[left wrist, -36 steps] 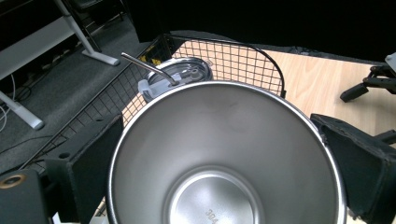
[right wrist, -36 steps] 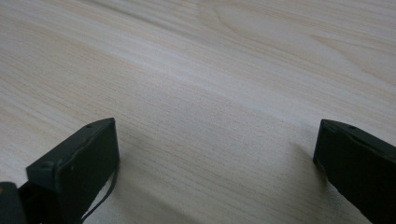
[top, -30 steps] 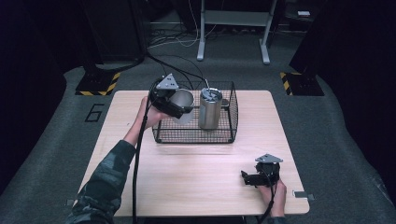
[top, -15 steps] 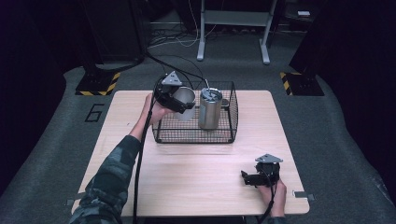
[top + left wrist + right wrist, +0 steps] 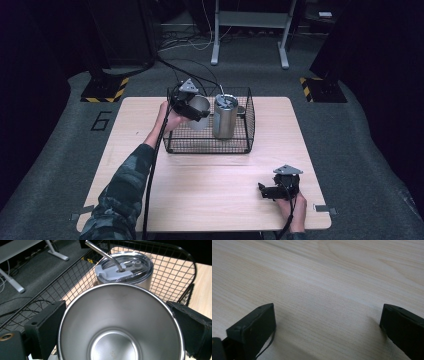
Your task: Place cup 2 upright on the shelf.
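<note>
Up high, left gripper clamps steel cup over basket — right gripper gapes, empty.

One wire basket; two steel cups, apparently: open cup, lidded tumbler; two claws.

One camera looks down from above the near side across the whole bench, while the left one peers closely into the cup and basket it shares with it, and the right skims bare wood.
</note>
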The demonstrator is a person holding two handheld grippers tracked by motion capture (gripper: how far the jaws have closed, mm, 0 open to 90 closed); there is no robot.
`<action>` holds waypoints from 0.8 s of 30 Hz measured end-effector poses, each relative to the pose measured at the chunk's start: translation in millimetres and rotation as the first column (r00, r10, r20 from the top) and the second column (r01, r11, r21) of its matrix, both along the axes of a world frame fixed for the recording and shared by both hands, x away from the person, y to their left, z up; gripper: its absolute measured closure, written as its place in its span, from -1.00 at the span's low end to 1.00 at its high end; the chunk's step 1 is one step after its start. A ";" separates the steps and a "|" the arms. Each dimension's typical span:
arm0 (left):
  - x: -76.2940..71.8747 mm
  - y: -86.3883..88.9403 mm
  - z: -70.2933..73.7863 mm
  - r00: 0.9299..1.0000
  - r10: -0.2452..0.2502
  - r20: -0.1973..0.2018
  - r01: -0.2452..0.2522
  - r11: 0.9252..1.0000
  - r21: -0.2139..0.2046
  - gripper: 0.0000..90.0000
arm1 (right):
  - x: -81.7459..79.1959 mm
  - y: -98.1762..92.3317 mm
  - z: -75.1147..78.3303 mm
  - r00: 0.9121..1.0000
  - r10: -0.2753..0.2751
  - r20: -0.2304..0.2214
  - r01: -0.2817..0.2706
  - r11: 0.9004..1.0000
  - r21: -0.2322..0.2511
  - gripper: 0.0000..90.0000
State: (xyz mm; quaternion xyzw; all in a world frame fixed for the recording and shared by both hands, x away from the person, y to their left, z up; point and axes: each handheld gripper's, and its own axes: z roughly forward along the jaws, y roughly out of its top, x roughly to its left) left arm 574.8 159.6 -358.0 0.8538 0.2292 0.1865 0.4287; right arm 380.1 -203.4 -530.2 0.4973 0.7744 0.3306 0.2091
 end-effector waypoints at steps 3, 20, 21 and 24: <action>1.6 -1.3 -2.8 1.000 0.001 -0.009 -0.001 1.000 0.003 -0.86 | 0.0 0.0 0.0 1.000 0.001 0.000 -0.001 1.000 0.000 -1.00; 10.0 -6.2 -24.5 0.999 0.004 -0.054 -0.003 1.000 0.025 -0.86 | 0.3 -0.4 -0.1 1.000 0.010 0.004 -0.010 1.000 -0.008 -1.00; 10.2 -6.8 -25.4 0.999 0.007 -0.046 -0.006 1.000 0.024 -0.86 | 0.3 -0.4 -0.1 1.000 0.010 0.004 -0.010 1.000 -0.007 -1.00; 9.8 -8.5 -27.3 0.999 0.001 -0.053 0.000 1.000 0.027 -0.86 | 0.3 -0.4 -0.1 1.000 0.010 0.004 -0.010 1.000 -0.007 -1.00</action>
